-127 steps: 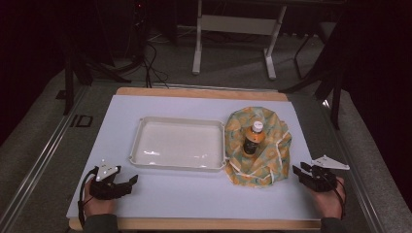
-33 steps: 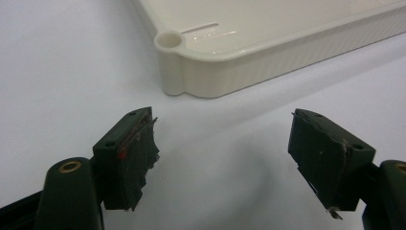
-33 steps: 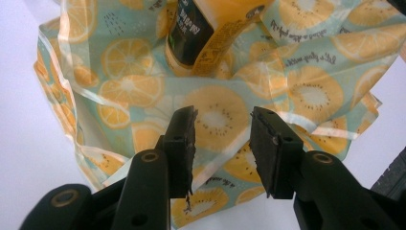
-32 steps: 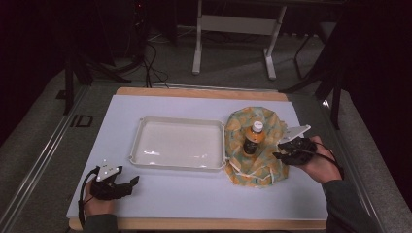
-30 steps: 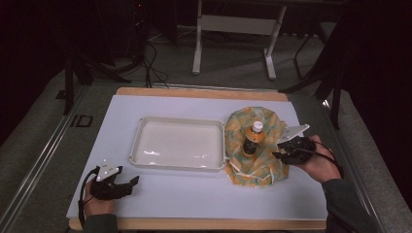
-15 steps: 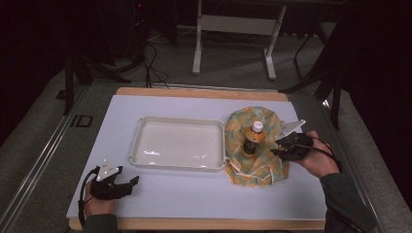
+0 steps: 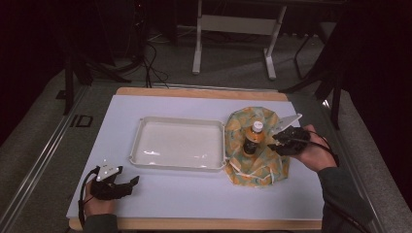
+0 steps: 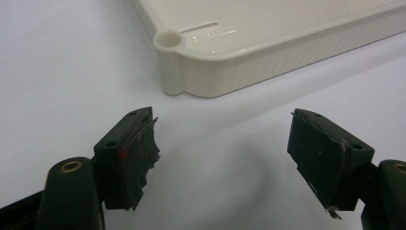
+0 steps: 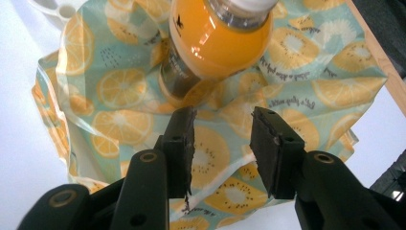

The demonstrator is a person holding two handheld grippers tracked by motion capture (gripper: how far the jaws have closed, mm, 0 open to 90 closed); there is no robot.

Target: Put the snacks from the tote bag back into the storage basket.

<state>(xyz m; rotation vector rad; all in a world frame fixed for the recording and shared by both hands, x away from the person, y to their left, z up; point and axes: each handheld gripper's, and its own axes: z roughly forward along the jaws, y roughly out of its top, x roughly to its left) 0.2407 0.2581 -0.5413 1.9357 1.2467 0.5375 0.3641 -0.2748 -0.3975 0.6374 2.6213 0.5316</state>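
Bag (image 9: 297,81): pale teal, printed with orange slices and yellow kiwi-like slices, small dark script lettering. Bottle (image 9: 210,43) standing in bag: bright orange contents, white cap, dark label band. Tray (image 7: 177,145) beside bag: cream white, glossy. Surface (image 7: 194,194): white top, light wood edge. Tool (image 9: 222,143) jaws: black.

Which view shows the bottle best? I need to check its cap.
The high view: the bottle stands whole on the fruit-print bag, its white cap plain. The right gripper view brings its orange body close beyond the right gripper, but the frame cuts the cap. The left gripper view faces the tray.
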